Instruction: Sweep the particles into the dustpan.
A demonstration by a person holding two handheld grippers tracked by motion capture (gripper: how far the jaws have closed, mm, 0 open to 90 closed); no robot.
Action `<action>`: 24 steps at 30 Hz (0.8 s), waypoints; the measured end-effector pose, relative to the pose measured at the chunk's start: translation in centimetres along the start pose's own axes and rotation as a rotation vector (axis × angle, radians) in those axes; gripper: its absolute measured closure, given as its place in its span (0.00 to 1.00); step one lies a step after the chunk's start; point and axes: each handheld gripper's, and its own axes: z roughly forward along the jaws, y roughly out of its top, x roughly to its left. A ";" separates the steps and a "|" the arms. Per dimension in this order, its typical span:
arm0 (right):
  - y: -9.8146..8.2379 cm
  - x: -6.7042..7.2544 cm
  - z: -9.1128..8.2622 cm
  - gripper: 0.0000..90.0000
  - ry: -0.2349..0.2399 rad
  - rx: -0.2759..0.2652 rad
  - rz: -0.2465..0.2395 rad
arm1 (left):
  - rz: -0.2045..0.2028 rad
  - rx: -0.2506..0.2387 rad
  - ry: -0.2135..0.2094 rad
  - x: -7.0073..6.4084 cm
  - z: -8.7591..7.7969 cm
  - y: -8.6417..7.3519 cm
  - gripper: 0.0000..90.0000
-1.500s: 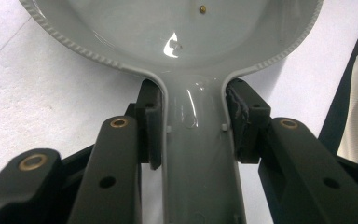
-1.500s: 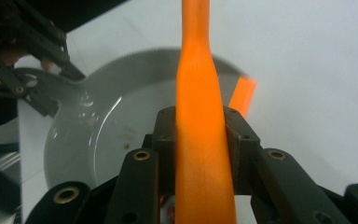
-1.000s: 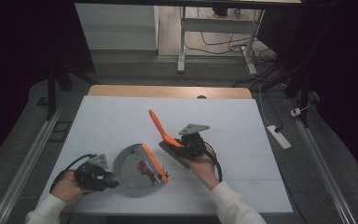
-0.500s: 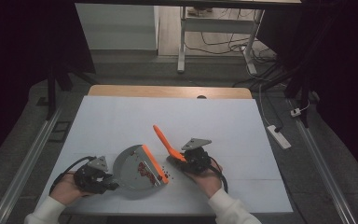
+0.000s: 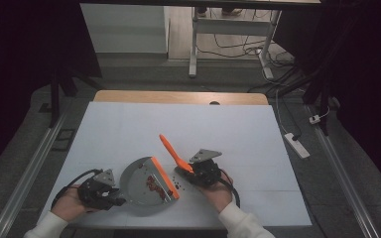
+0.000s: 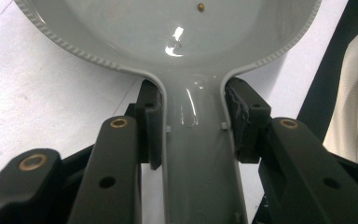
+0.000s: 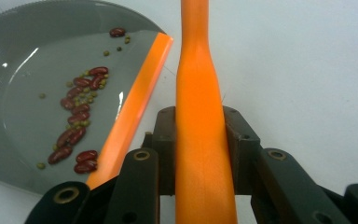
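Note:
A grey dustpan (image 5: 141, 183) with an orange lip (image 5: 165, 177) lies on the white table near its front edge. Red beans and small green ones (image 5: 152, 181) lie inside it; in the right gripper view they (image 7: 77, 125) form a line beside the lip (image 7: 133, 105). A few loose beans (image 5: 177, 186) lie just outside the lip. My left gripper (image 5: 113, 194) is shut on the dustpan's handle (image 6: 196, 154). My right gripper (image 5: 188, 170) is shut on an orange brush handle (image 7: 201, 116), which slants up and away over the table (image 5: 171, 149).
The white table (image 5: 129, 129) has a wooden strip along its far edge (image 5: 178, 96). Black cables trail from both grippers toward the person's hands. A white power strip (image 5: 295, 145) lies on the floor at the right, and metal rails run along both sides.
The right gripper with the orange brush has drawn back toward the table's front edge and closer to the dustpan's lip. The left gripper and dustpan have barely moved.

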 end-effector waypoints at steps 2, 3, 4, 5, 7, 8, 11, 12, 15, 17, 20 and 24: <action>0.0 0.3 0.1 0.78 -0.002 0.000 -0.002 | 0.004 0.000 0.000 -0.1 0.0 0.1 0.68; 0.0 0.6 0.1 0.77 -0.002 -0.002 -0.010 | 0.007 0.001 -0.001 -0.2 0.0 0.2 0.68; 0.1 0.8 0.2 0.77 0.002 -0.001 -0.008 | 0.009 0.001 -0.004 -0.2 0.0 0.2 0.68; 0.1 1.1 0.3 0.77 0.005 0.001 -0.014 | 0.010 0.003 -0.005 -0.3 0.1 0.3 0.68; 0.2 1.7 0.5 0.77 0.006 0.001 -0.025 | 0.006 0.002 -0.006 -0.4 0.2 0.3 0.68; 0.3 2.0 0.5 0.77 0.004 0.001 -0.032 | 0.006 0.002 -0.006 -0.4 0.2 0.3 0.68; 0.4 3.0 0.8 0.77 0.010 -0.004 -0.041 | 0.001 0.002 -0.004 -0.4 0.2 0.3 0.68; 0.5 3.3 0.9 0.77 0.045 -0.014 -0.006 | 0.000 0.002 -0.003 -0.5 0.2 0.3 0.68; 0.9 3.7 1.0 0.78 0.140 -0.055 0.058 | 0.001 0.002 -0.001 -0.6 0.3 0.2 0.68; 1.3 4.3 1.0 0.78 0.184 -0.080 0.064 | 0.002 -0.001 0.003 -0.6 0.3 0.2 0.68; 1.7 4.3 0.3 0.78 0.147 -0.112 0.021 | 0.001 0.000 -0.007 -0.5 0.3 0.2 0.68; 1.6 2.3 -0.9 0.78 0.058 -0.124 0.011 | 0.002 -0.001 -0.004 -0.5 0.3 0.1 0.68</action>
